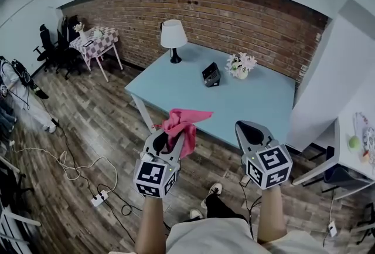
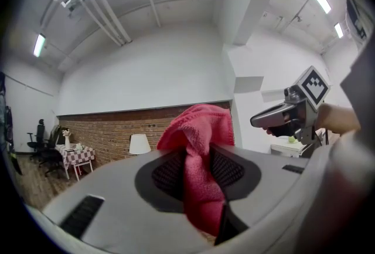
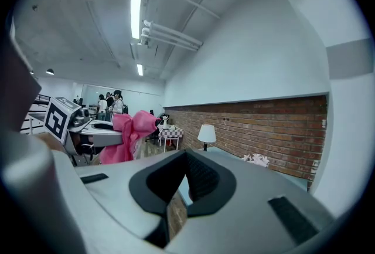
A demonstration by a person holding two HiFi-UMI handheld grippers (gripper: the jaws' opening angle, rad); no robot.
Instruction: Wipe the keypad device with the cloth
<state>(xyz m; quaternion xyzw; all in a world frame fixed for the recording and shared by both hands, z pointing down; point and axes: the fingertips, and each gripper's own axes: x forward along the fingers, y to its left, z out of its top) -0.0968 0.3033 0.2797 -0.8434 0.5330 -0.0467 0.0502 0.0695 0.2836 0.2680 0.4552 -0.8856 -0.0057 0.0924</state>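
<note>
Two grippers are held out level, short of the table: the left gripper (image 1: 171,140) is clamped on one pink cloth (image 1: 183,122), and the right gripper (image 1: 251,131) is pressed together on nothing. Farther off, one blue table (image 1: 258,100) carries one keypad device (image 1: 211,74), between one lamp (image 1: 173,39) and one pot of flowers (image 1: 241,65). I'd lead with the cloth's loose fold and brace the small device with the empty tool, so it doesn't skid.

One lamp (image 1: 173,36), one keypad device (image 1: 211,74) and one flower pot (image 1: 241,65) stood on the table (image 1: 263,103); near its front edge, one cloth (image 1: 179,122)
</note>
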